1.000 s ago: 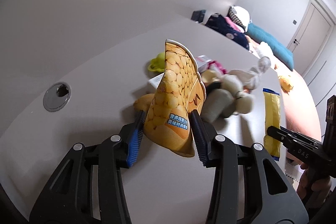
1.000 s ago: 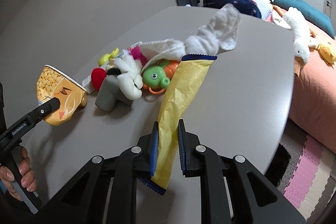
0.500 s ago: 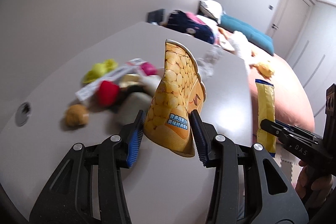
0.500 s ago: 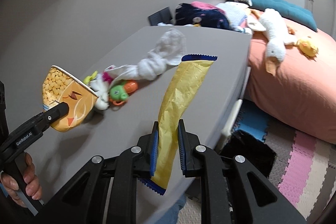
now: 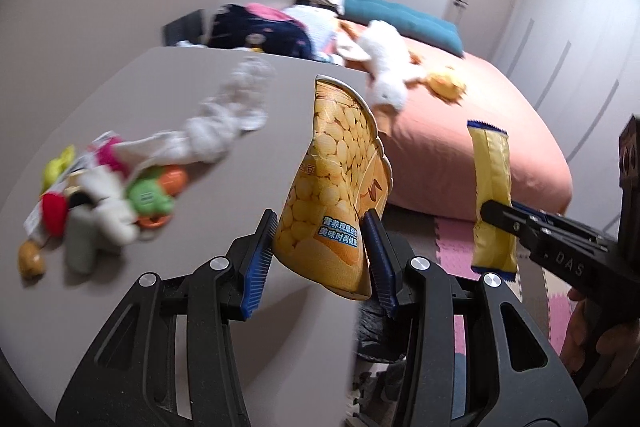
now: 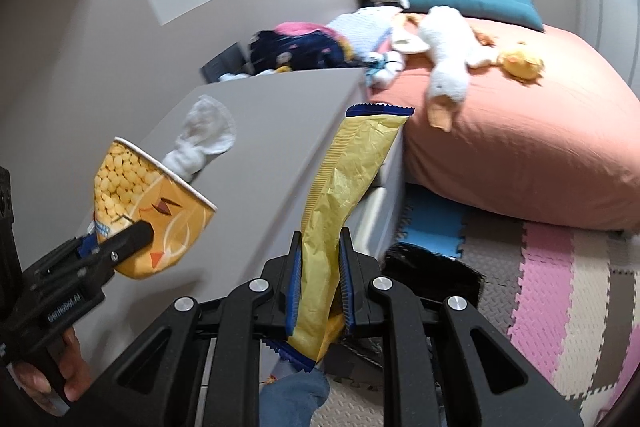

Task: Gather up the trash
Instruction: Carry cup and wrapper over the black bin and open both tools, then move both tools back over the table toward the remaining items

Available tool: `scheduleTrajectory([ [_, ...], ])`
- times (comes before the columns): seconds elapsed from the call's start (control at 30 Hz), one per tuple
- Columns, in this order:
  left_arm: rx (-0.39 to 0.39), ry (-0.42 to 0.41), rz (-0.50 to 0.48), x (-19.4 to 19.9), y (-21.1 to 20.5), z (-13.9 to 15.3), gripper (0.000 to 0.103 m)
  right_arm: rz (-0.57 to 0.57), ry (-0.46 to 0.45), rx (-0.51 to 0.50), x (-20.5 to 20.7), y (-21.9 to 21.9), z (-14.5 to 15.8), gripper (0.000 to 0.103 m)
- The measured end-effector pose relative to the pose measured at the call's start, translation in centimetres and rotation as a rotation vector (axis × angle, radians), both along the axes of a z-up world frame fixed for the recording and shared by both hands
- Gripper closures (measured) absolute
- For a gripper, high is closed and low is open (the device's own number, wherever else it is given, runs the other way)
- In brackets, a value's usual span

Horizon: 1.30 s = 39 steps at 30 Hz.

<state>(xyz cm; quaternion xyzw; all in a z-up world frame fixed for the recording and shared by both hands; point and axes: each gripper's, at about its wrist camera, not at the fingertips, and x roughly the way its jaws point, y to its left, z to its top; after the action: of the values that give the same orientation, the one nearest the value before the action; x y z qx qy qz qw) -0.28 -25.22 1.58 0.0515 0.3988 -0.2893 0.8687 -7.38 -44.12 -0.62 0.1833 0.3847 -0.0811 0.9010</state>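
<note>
- On the yellow paper cup (image 5: 334,187) that my left gripper (image 5: 318,259) clamps, I read a blue label with white Chinese characters, 营养 and 美味时尚健康 as far as I can make out.
- On the body of my right gripper (image 5: 494,213), seen from the left wrist, I read "DAS".
- On the left gripper's body, seen from the right wrist, I read "GenRobot.AI".

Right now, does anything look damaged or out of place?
The paper cup in the left gripper is crushed flat, its rim bent out of round. On the table, toys and a white cloth lie in a jumbled heap.
</note>
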Motion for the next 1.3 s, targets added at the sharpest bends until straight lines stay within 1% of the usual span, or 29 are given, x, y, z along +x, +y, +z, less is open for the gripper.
scheduleTrajectory([
  [0.2,0.031,0.002,-0.112,-1.0,-5.1,-0.8,0.059,-0.079,0.008,0.008,-1.7,-4.0,-0.4,0.085],
  [0.37,0.065,0.017,-0.171,-2.1,-8.3,-1.9,0.058,-0.124,0.014,0.029,-2.6,-6.9,-0.7,0.085],
  [0.4,0.073,0.025,-0.184,-2.1,-8.8,-2.3,0.058,-0.133,0.015,0.035,-2.7,-7.6,-0.8,0.081],
  [0.47,0.119,0.044,-0.223,-2.1,-10.2,-3.3,0.030,-0.156,0.030,0.029,-2.8,-8.7,-0.8,0.059],
  [0.5,0.142,0.030,-0.226,-2.2,-10.8,-3.7,0.006,-0.190,0.034,0.022,-2.9,-9.4,-0.8,0.041],
  [0.53,0.162,-0.003,-0.222,-2.5,-11.3,-3.9,0.006,-0.211,0.039,0.015,-3.1,-9.9,-0.7,0.037],
  [0.57,0.198,-0.028,-0.219,-2.6,-11.8,-4.2,0.006,-0.228,0.037,0.012,-3.2,-10.4,-0.7,0.037],
  [0.63,0.236,-0.025,-0.218,-2.5,-12.4,-5.0,0.006,-0.250,0.035,0.017,-3.5,-11.2,-0.8,0.036],
  [0.73,0.234,-0.009,-0.214,-2.3,-12.4,-5.3,0.006,-0.267,0.037,0.021,-3.7,-12.2,-1.2,0.036],
  [0.9,0.234,-0.021,-0.203,-2.4,-11.9,-5.0,0.006,-0.261,0.046,0.030,-3.3,-12.4,-2.0,0.036],
  [1.1,0.227,-0.025,-0.187,-2.4,-11.1,-4.8,0.006,-0.238,0.048,0.025,-2.6,-11.3,-2.1,0.036],
  [1.3,0.220,-0.039,-0.154,-2.0,-9.2,-4.2,0.006,-0.195,0.047,0.018,-1.4,-9.4,-2.0,0.036],
])
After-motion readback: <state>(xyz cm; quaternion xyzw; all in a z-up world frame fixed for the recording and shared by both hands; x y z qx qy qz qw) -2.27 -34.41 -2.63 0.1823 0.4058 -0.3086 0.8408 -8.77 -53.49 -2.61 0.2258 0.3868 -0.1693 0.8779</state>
